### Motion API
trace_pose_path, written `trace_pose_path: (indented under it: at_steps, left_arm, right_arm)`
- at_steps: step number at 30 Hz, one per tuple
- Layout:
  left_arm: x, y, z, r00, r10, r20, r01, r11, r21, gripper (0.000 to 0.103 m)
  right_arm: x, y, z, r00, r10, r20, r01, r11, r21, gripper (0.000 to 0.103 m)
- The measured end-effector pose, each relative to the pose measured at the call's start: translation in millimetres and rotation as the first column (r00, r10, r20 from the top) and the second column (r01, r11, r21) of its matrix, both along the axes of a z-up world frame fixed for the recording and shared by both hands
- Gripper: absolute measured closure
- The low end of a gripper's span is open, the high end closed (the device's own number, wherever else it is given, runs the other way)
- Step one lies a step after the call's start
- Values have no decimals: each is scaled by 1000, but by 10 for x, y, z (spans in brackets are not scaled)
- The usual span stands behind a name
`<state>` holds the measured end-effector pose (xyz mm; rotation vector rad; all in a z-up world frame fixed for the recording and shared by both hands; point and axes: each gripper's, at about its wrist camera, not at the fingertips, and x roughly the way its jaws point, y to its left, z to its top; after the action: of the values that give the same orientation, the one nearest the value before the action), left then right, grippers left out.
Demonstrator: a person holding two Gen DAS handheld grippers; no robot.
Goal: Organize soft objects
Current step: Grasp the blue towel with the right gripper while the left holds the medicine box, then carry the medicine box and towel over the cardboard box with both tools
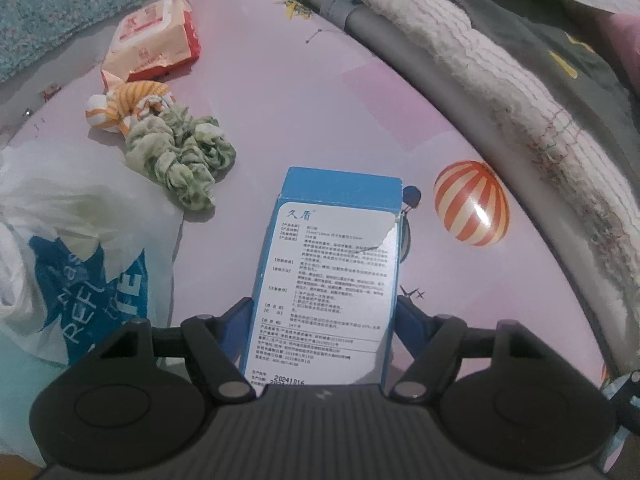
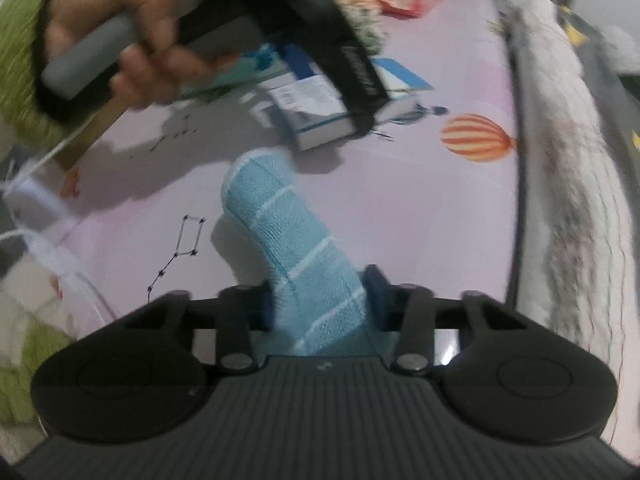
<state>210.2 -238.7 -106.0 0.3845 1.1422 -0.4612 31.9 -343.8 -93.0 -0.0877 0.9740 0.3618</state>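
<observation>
My left gripper [image 1: 324,312] is shut on a blue and white box [image 1: 332,264] with printed text, held over the pink table cover [image 1: 320,92]. The box also shows in the right wrist view [image 2: 328,112], under the left gripper's black body [image 2: 320,32] and the hand holding it. My right gripper [image 2: 320,296] is shut on a light blue sock with white stripes [image 2: 288,240], which hangs forward above the table. A green scrunchie [image 1: 184,156] and an orange striped sock [image 1: 128,104] lie at the left of the table.
An orange tissue pack [image 1: 156,40] lies at the far left. A white and blue plastic bag [image 1: 76,248] sits at the near left. A cream knitted blanket [image 1: 500,92] and grey cloth run along the table's right edge. A printed balloon [image 1: 472,204] marks the cover.
</observation>
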Motion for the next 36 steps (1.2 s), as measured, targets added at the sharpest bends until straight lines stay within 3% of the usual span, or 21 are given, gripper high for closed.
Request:
trace_pose_path:
  at_steps: [5,10,16,21,26,32,36]
  left_arm:
    - [-105,32,234,999,7,53,-5,999,-32,28]
    - [-236,128,568,993,17,116,-6,996,-92,28]
    - [-423,362,1012,981,57,185,-23,983,-182,28]
    - [-628,643,1433,963,104,247,-38,965,-259,28]
    - [-813,1018,1866,938,163,307,-56,942,-330,28]
    - [-1082,1705,2381,881,278,383,-121,915,-385,28]
    - [-1230,2257,2584,834,367,413,-197,896,-398,28]
  right_arm:
    - [-34,-207,12,988,-153,2,151,981,125,82]
    - [-186,-512,39,948,-316,-31,306,883,357,83]
    - [-482,-605,237,903,-430,16,368,791,489,83]
    - [-561,-576,466,891,-448,75,340,768,543,83]
    - [-533,-467,782,893,-426,143,276,771,574,83]
    - [-468,-224,1157,909,-356,217,155,772,616,83]
    - [-285,48,1330,933,-275,231,55,745,665,83]
